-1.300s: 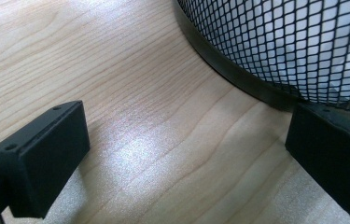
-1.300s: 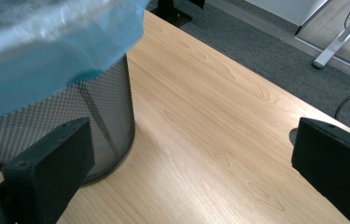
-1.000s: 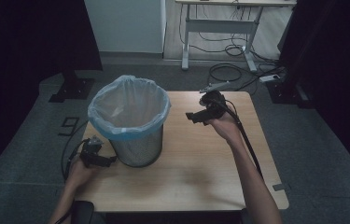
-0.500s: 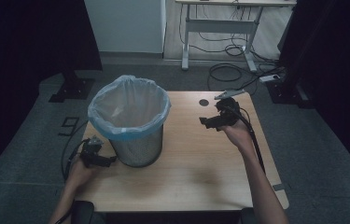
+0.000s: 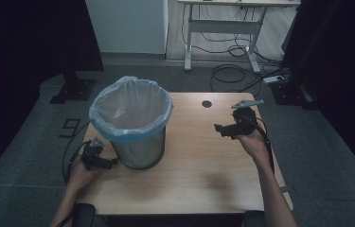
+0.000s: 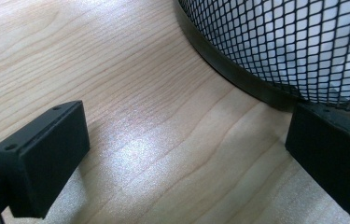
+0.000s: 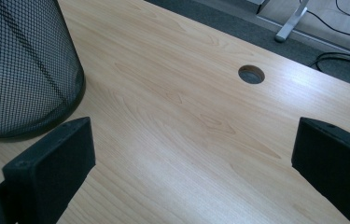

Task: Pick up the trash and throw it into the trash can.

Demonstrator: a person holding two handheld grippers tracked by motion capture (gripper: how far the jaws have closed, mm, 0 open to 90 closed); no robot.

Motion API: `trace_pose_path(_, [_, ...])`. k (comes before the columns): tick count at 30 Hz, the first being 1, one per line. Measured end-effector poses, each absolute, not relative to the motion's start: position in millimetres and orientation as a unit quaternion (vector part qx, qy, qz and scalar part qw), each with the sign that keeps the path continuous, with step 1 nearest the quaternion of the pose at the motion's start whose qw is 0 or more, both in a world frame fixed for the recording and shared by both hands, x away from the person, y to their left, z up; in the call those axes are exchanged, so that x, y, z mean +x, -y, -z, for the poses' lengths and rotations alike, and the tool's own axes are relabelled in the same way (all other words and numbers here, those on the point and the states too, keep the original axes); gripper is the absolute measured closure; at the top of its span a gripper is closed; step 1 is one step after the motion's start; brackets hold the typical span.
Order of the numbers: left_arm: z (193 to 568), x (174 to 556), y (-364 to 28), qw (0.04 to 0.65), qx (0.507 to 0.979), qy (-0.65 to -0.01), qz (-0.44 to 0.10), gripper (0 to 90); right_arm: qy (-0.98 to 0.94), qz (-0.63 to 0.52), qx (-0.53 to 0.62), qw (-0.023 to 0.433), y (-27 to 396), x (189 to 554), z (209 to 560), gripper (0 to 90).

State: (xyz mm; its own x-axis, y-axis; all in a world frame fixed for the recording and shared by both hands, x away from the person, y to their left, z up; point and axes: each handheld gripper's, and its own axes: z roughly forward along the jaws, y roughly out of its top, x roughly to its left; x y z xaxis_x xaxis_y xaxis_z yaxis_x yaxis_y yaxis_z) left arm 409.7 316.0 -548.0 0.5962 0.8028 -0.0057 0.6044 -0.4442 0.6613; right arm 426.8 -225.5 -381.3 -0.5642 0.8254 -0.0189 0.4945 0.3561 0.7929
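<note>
A black mesh waste bin (image 5: 135,127) lined with a pale blue plastic bag stands on the left half of the wooden table (image 5: 199,165). My left gripper (image 5: 111,162) rests low on the table at the bin's left foot, open, one jaw nearly against the bin's base ring (image 6: 238,79). My right gripper (image 5: 218,128) is held above the table's right side, open with nothing between its jaws, pointing left toward the bin (image 7: 23,70).
A round cable hole (image 5: 207,103) sits near the table's far edge, also seen as the hole (image 7: 251,74) ahead of the right jaws. Behind the table are a white desk frame (image 5: 222,28), loose floor cables (image 5: 232,73) and dark curtains on both sides.
My right gripper has drawn back from the far right of the table toward the person and lower. The left gripper has stayed at the bin's foot.
</note>
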Motion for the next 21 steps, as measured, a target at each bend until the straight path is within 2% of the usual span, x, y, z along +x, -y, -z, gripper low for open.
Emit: trace_pose_path(21, [548,409,-316,0.317,0.835,-0.422,-0.157,0.0,-0.797,-0.381,0.419,0.209,239,413,427,0.0])
